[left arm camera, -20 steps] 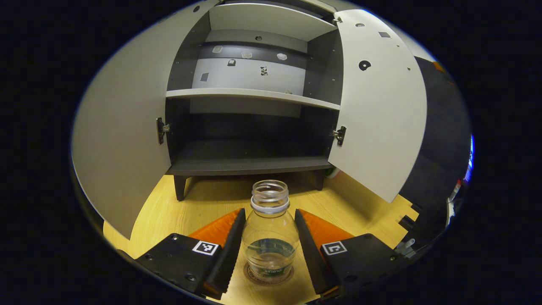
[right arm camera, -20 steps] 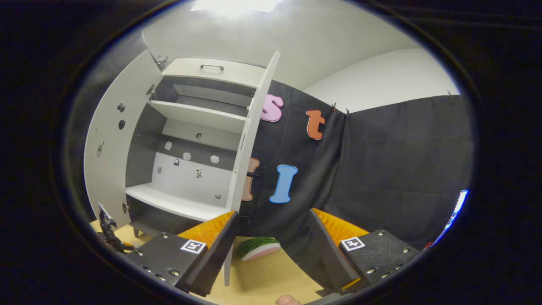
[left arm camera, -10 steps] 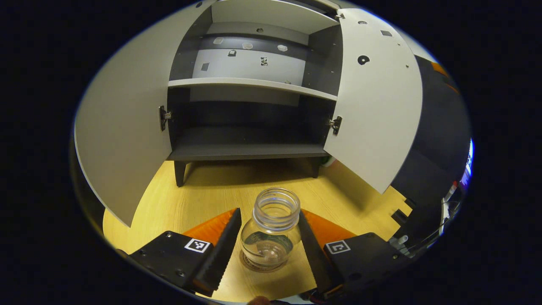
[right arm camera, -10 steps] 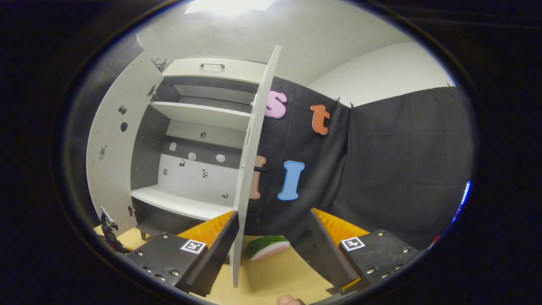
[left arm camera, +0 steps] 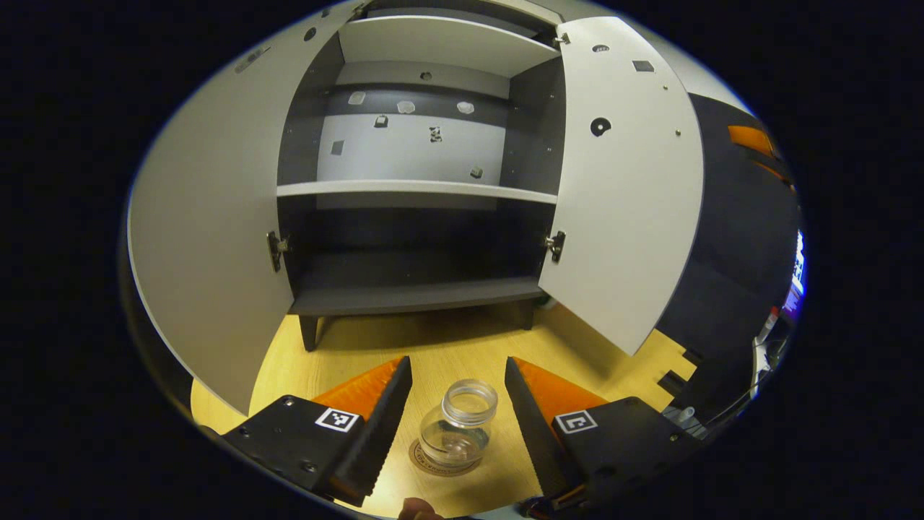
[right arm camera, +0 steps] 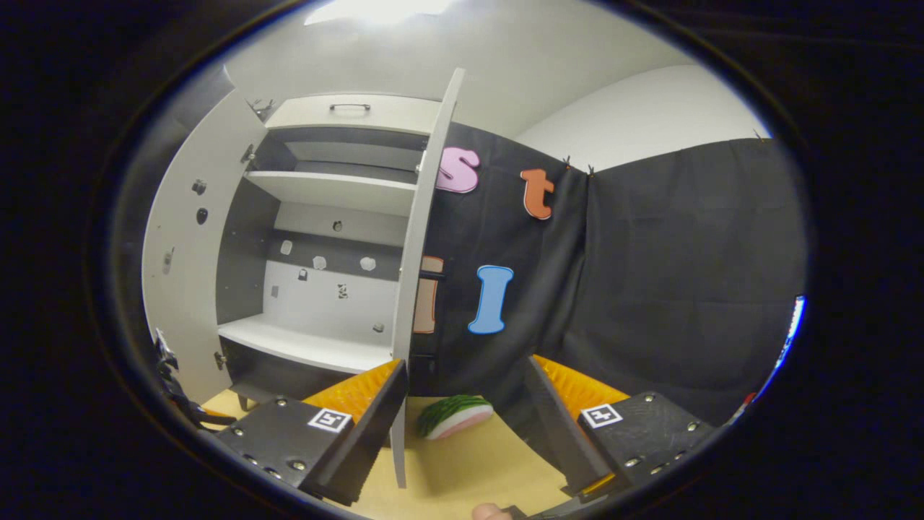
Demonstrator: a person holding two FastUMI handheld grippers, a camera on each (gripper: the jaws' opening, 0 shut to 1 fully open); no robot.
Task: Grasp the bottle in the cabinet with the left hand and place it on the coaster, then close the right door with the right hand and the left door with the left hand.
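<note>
Clear round bottle [left arm camera: 459, 432] stands on flat round coaster [left arm camera: 422, 460]; left gripper [left arm camera: 456, 406] and right gripper [right arm camera: 463, 408] fingers spread, released

I work in a staged recording booth: black cloth [right arm camera: 650, 274] walls, a lone cabinet [left arm camera: 411, 180], a wooden tabletop [left arm camera: 433, 347].

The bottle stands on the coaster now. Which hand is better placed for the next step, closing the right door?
Right: the right gripper is open, with the right door edge just ahead of it.
</note>
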